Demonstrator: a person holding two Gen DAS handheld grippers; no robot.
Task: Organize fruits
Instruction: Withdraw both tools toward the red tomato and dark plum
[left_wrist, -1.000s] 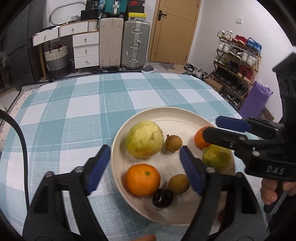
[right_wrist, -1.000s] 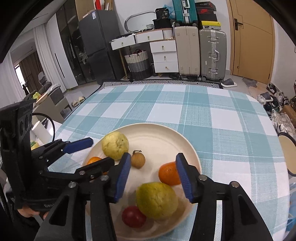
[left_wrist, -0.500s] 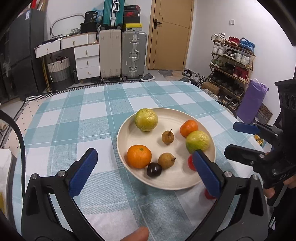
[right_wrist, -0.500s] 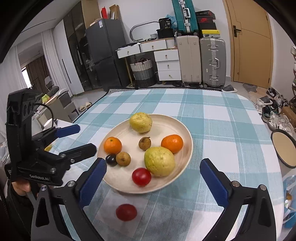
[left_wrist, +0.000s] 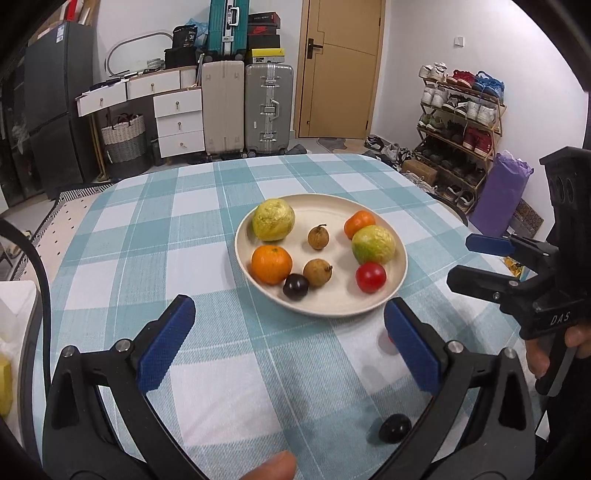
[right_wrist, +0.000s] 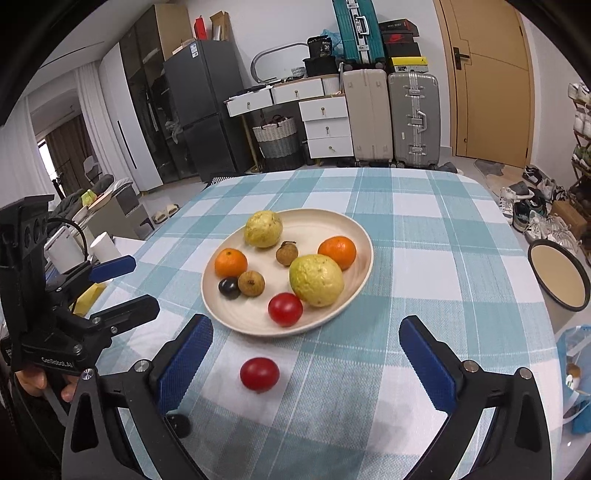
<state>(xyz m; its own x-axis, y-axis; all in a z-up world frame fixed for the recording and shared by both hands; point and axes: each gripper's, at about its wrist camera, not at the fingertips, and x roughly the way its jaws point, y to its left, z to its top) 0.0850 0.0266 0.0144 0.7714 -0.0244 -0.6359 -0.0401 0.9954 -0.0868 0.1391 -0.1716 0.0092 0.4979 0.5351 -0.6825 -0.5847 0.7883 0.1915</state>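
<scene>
A cream plate (left_wrist: 391, 295) (right_wrist: 229, 317) on the checked tablecloth holds two yellow-green guavas (left_wrist: 273, 219) (right_wrist: 316, 280), two oranges (left_wrist: 271, 264) (right_wrist: 337, 252), two brown longans, a dark plum (left_wrist: 295, 286) and a red tomato (left_wrist: 370, 277) (right_wrist: 284, 308). A second red tomato (right_wrist: 259, 373) and a dark plum (left_wrist: 395, 427) (right_wrist: 178, 424) lie on the cloth in front of the plate. My left gripper (left_wrist: 291, 343) is open and empty, short of the plate. My right gripper (right_wrist: 303, 362) is open and empty above the loose tomato.
The table edge runs along the left and right. A round tray (right_wrist: 558, 273) stands beside the table on the right. White boxes (left_wrist: 14, 332) sit at the left edge. Suitcases, drawers and a shoe rack stand at the back.
Both grippers have pulled back and up from the plate and opened wide. A loose tomato and a loose plum on the cloth have come into view.
</scene>
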